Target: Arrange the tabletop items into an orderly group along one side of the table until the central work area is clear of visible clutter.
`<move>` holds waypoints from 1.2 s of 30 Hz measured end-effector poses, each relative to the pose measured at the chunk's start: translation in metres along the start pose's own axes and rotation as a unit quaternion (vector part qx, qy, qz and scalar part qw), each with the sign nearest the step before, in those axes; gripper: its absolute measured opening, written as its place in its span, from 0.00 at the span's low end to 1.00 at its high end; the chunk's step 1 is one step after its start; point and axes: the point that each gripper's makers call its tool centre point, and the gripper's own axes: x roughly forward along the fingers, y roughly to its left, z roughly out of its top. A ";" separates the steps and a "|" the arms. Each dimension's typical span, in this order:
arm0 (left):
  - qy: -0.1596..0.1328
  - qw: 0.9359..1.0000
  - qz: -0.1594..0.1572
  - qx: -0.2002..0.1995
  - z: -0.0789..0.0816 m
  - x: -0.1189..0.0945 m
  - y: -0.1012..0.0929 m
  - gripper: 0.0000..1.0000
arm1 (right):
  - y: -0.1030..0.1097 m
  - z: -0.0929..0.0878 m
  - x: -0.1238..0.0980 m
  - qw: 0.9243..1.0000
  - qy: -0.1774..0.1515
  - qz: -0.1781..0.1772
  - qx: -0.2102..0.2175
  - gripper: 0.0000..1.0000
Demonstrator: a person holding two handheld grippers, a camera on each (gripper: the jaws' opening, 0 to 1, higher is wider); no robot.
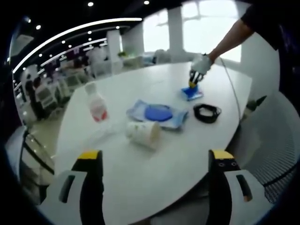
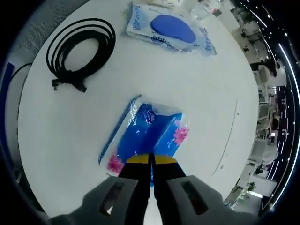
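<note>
Right gripper clenched on blue tissue packet — printed label too small to read. Left gripper released, above white table.

We cannot read the print on the flat blue plastic packet, whose near edge our right gripper's yellow-tipped jaws cover. The pale wipes pack with a blue oval lid has lettering too small to make out.
</note>
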 end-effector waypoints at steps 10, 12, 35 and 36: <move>0.006 1.000 -0.005 0.005 -0.002 0.001 -0.003 0.90 | 0.001 -0.003 -0.005 1.000 0.003 -0.007 -0.006 0.00; 0.005 1.000 -0.006 0.004 -0.001 0.001 -0.003 0.90 | 0.003 -0.006 -0.003 1.000 0.006 -0.002 0.028 0.00; -0.007 1.000 -0.002 -0.001 0.003 -0.001 -0.001 0.89 | -0.013 -0.009 -0.015 0.990 0.007 -0.056 0.129 0.19; -0.007 1.000 -0.002 0.000 0.003 -0.001 -0.001 0.90 | -0.015 -0.009 -0.017 0.986 0.003 -0.066 0.150 0.22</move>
